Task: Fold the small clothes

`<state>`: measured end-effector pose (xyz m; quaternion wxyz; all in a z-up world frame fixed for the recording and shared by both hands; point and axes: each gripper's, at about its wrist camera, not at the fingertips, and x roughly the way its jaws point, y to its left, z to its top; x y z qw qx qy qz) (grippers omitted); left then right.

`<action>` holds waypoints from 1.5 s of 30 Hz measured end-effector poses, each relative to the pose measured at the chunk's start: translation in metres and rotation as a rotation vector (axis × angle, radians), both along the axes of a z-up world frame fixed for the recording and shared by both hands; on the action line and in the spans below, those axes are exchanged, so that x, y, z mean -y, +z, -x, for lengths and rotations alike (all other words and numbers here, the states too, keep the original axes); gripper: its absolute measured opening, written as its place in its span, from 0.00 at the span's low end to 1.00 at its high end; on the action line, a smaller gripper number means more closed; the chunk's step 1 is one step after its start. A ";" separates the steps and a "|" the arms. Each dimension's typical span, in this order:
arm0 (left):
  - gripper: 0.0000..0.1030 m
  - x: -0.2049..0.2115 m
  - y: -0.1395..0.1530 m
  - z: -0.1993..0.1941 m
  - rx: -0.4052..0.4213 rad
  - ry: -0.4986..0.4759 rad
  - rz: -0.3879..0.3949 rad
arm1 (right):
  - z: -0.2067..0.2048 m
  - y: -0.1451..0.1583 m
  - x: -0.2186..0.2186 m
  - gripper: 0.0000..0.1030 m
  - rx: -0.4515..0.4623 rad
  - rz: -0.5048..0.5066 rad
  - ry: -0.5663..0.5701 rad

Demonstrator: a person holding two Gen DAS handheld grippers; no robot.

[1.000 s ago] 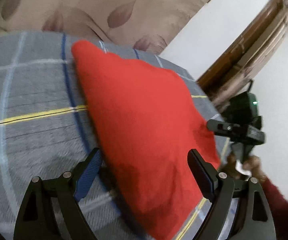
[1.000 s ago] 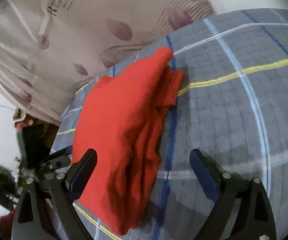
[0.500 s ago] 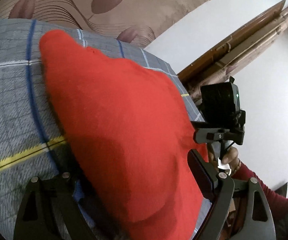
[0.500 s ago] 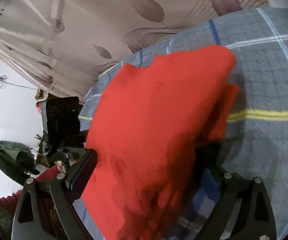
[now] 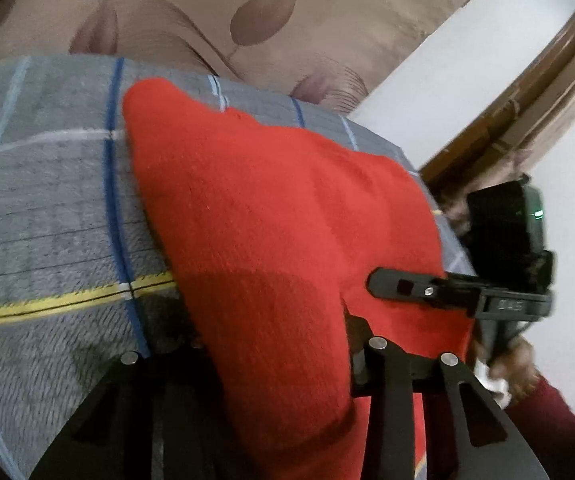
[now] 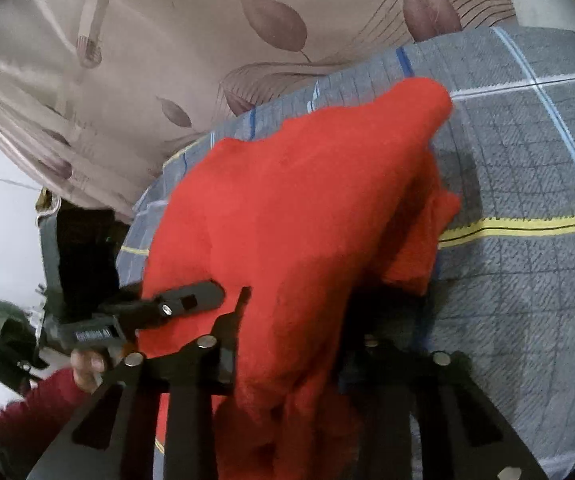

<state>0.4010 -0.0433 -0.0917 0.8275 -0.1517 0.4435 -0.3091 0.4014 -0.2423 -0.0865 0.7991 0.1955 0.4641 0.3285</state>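
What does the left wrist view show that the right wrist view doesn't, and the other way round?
Only the left wrist view: a wooden door frame against a white wall, and the right hand-held gripper from the side.

Only the right wrist view: pleated curtain folds, printed lettering, and the left hand-held gripper from the side.

Both: the red garment on the grey plaid blanket, the leaf-print curtain, and jaws that have just been closing on the garment's near edge.

Soft even light, slight motion blur, strong fisheye bending at edges

Left gripper [image 5: 275, 360] and right gripper [image 6: 291, 356], jaws just closing, apparently clamped.
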 end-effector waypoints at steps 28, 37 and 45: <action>0.34 -0.078 0.080 0.169 0.205 0.147 -0.256 | 0.136 0.071 -0.096 0.26 0.094 -0.075 0.055; 0.34 -0.093 0.071 0.197 0.200 0.151 -0.297 | 0.161 0.056 -0.117 0.26 0.046 -0.095 0.069; 0.34 -0.103 0.061 0.214 0.191 0.147 -0.314 | 0.174 0.048 -0.130 0.26 0.018 -0.098 0.079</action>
